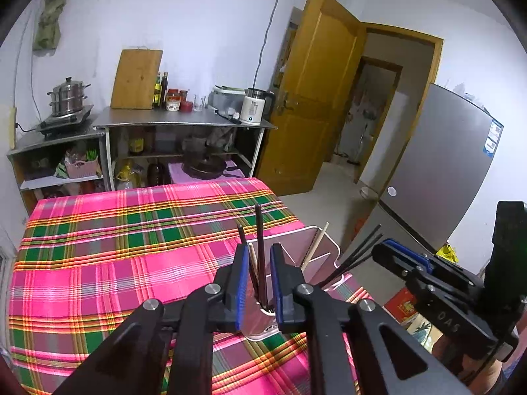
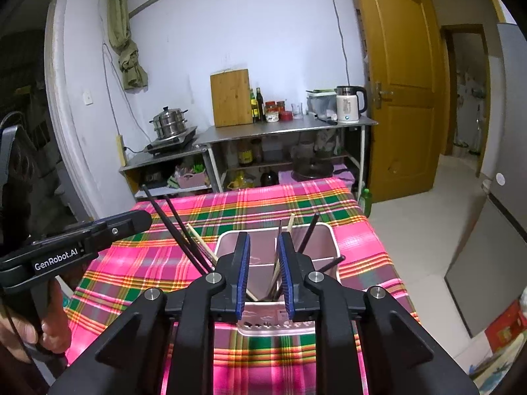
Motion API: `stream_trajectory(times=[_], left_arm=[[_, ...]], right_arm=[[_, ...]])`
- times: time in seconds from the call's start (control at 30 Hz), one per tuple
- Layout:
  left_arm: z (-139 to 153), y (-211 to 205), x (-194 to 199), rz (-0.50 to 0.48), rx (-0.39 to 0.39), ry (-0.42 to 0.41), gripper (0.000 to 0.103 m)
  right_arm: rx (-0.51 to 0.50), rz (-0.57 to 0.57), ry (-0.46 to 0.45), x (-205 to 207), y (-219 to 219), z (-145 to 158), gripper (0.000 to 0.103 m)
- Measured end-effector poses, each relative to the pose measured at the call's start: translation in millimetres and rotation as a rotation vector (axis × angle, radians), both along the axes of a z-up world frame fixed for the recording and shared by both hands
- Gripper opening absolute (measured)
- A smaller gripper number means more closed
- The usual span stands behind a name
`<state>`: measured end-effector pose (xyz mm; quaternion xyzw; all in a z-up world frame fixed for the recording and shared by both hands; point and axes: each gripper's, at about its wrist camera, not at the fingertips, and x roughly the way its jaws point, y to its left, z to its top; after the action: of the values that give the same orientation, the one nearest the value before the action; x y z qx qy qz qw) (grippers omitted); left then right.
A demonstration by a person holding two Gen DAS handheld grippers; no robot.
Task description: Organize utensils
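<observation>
A white divided utensil holder [image 2: 324, 235] stands on the table with the pink plaid cloth [image 1: 98, 247], close to the table's near right corner. In the right wrist view its compartments show as pale walled bays: dark chopsticks [image 2: 309, 232] lean out of the far right bay, a light wooden chopstick [image 2: 290, 222] rises beside the middle partition, and more thin sticks stand in the near bay, their lower ends hidden by the gripper. Another pair of dark chopsticks [image 2: 178, 227] and a pale one slant out over the holder's left side toward the left gripper [image 2: 131, 222]. In the left wrist view the left gripper [image 1: 258, 276] hangs over the holder [image 1: 324, 247] with its blue-padded jaws narrowly parted; two dark chopsticks [image 1: 260, 256] and a pale one stand in the gap, and no pad can be seen pressing on them. The right gripper [image 2: 263, 270] hangs over the holder's near bay with its jaws somewhat apart; thin sticks rise between them, and whether the pads touch any cannot be told. The right gripper [image 1: 385, 250] appears at the edge of the left view, beside dark sticks fanning out past the table's right edge. The cloth left of and beyond the holder lies bare to the far edge; pale floor opens on the right toward the wooden door [image 2: 400, 98] and the grey refrigerator [image 1: 438, 171].
</observation>
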<state>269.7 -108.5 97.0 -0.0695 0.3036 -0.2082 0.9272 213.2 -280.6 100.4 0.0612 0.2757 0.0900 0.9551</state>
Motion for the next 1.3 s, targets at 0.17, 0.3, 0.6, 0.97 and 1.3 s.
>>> stream_trajectory(times=[0.17, 0.3, 0.6, 0.97, 1.3], left_arm=[[4, 3, -18, 0.0, 0.011, -0.015, 0.013], [3, 6, -35, 0.002, 0.017, -0.03, 0.013], [-13, 7, -78, -0.019, 0.041, -0.052, 0.015], [-48, 17, -122, -0.012, 0.061, -0.04, 0.015], [-63, 29, -162, -0.001, 0.058, -0.067, 0.015]], right_arm=[[0.0, -0.003, -0.016, -17, 0, 6, 0.019], [0.006, -0.006, -0.019, -33, 0, 6, 0.019], [-0.017, 0.002, -0.021, -72, 8, -3, 0.019], [-0.036, 0.022, 0.017, -114, 17, -28, 0.019], [-0.038, 0.017, 0.035, -148, 21, -44, 0.019]])
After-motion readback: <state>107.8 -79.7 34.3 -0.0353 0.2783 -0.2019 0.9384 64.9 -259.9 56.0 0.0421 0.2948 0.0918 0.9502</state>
